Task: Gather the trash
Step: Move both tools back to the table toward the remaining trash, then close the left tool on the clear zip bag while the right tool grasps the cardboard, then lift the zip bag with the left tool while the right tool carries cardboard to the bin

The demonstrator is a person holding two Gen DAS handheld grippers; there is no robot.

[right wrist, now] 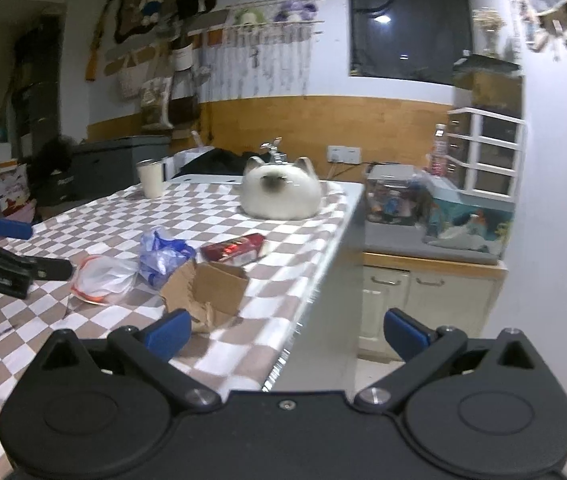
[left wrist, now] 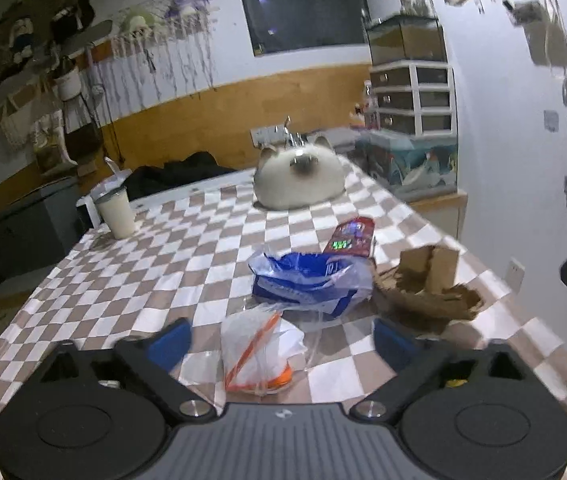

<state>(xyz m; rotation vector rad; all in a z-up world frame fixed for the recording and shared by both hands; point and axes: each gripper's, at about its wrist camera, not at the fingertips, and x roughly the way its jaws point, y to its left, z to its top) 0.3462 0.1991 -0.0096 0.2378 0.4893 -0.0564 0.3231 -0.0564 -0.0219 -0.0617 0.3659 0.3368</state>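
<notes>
Trash lies on the checkered table (left wrist: 155, 264): a clear bag with orange trim (left wrist: 259, 352), a blue and clear plastic bag (left wrist: 307, 284), a red wrapper (left wrist: 353, 236) and torn brown cardboard (left wrist: 427, 288). My left gripper (left wrist: 281, 340) is open, its jaws on either side of the clear bag, just above the table. In the right wrist view my right gripper (right wrist: 285, 332) is open and empty over the table's right edge, with the cardboard (right wrist: 207, 288) just ahead of its left finger. The clear bag (right wrist: 103, 276), blue bag (right wrist: 161, 254) and red wrapper (right wrist: 233, 248) lie beyond. The left gripper (right wrist: 49, 268) shows at the left.
A white cat-shaped plush (left wrist: 297, 178) sits at the table's far end. A cup of milky drink with a straw (left wrist: 115, 208) stands at the far left. The table edge (right wrist: 311, 292) drops to the floor beside a cabinet (right wrist: 423, 296) bearing tanks.
</notes>
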